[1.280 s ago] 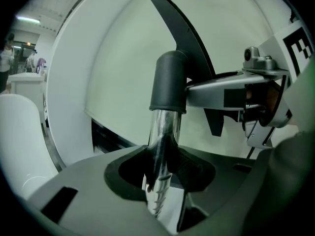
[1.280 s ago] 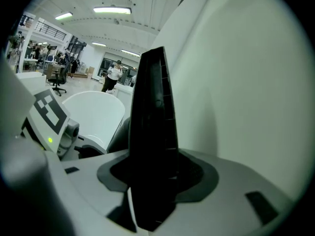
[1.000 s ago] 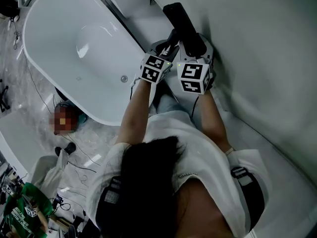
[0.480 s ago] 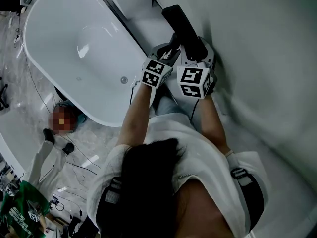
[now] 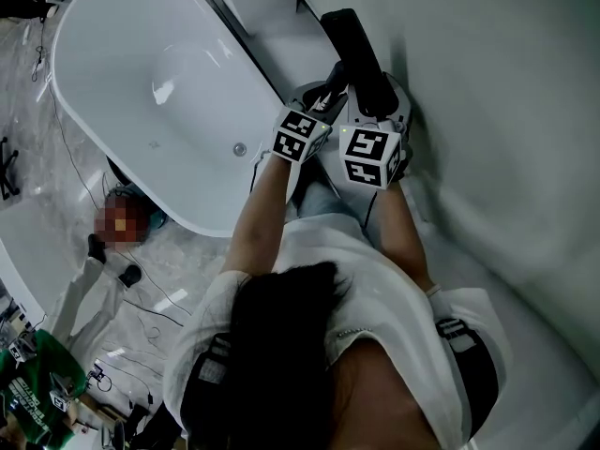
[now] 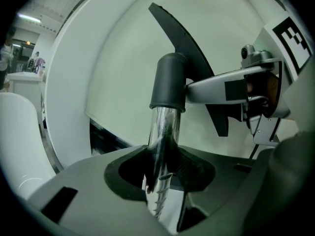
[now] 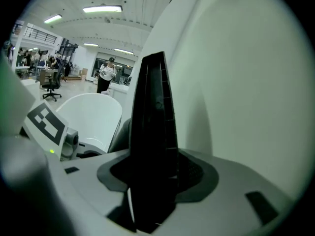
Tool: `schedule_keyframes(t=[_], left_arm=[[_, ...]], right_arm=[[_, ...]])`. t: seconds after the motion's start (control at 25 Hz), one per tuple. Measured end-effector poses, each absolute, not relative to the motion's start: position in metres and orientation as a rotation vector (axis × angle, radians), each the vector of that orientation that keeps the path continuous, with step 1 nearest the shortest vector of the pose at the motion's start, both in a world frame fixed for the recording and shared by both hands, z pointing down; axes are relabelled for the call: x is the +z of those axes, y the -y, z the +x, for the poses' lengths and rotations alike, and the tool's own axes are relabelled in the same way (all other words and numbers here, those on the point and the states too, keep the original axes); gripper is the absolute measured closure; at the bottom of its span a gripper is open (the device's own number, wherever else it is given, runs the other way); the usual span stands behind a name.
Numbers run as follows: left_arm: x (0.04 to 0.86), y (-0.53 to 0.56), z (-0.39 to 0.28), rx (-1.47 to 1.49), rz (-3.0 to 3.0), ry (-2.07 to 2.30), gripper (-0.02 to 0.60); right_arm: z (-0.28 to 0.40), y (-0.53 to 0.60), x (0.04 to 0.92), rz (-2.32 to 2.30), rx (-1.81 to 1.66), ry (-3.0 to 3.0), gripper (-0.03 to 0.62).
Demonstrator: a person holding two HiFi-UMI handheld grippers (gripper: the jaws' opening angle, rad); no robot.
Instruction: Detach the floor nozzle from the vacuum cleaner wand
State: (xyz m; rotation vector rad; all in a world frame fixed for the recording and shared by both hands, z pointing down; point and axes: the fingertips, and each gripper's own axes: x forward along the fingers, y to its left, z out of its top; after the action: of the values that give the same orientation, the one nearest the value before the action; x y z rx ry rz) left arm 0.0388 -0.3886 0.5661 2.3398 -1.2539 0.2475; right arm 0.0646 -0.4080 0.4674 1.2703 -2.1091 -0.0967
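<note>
The black floor nozzle (image 5: 352, 49) stands up against the white wall, above both hands. My right gripper (image 5: 371, 101) is shut on it, and in the right gripper view the nozzle (image 7: 152, 132) fills the gap between the jaws of this gripper (image 7: 150, 183). My left gripper (image 5: 327, 90) is just to its left, shut on the chrome wand (image 6: 165, 132) below the dark grey collar (image 6: 170, 82). In the left gripper view the wand runs up out of that gripper (image 6: 162, 173) into the collar, with the nozzle (image 6: 183, 48) behind it and the right gripper (image 6: 256, 90) clamped alongside.
A white freestanding bathtub (image 5: 159, 92) lies to the left of the hands. A white wall (image 5: 497, 111) is close on the right. Cables (image 5: 141, 298) trail on the marble floor at lower left. A person (image 7: 106, 75) stands far back in the hall.
Both grippers keep their grip and their place. The head view has shifted slightly. Someone's feet at the lower left have moved across the floor.
</note>
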Motion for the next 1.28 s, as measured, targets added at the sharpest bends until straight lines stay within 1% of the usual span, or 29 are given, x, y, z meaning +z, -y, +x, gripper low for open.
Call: schedule_keyframes(t=[0.12, 0.36, 0.6, 0.92, 1.16, 1.28], left_arm=[[0.565, 0.388, 0.038, 0.248, 2.343, 1.248, 0.434], [0.564, 0.387, 0.035, 0.23, 2.346, 1.233, 0.434], [0.565, 0.389, 0.034, 0.235, 2.342, 1.227, 0.434], [0.567, 0.389, 0.038, 0.231, 2.344, 1.228, 0.434], [0.571, 0.386, 0.042, 0.236, 2.339, 1.239, 0.434], [0.574, 0.383, 0.045, 0.249, 2.339, 1.234, 0.434]], right_arm=[[0.065, 0.407, 0.468, 1.275, -0.059, 2.117, 0.361], [0.057, 0.407, 0.459, 1.251, -0.224, 2.071, 0.361], [0.06, 0.409, 0.464, 1.275, -0.075, 2.103, 0.361], [0.06, 0.41, 0.459, 1.267, -0.219, 2.066, 0.362], [0.069, 0.407, 0.465, 1.308, -0.102, 2.091, 0.362], [0.073, 0.405, 0.466, 1.317, -0.114, 2.088, 0.362]])
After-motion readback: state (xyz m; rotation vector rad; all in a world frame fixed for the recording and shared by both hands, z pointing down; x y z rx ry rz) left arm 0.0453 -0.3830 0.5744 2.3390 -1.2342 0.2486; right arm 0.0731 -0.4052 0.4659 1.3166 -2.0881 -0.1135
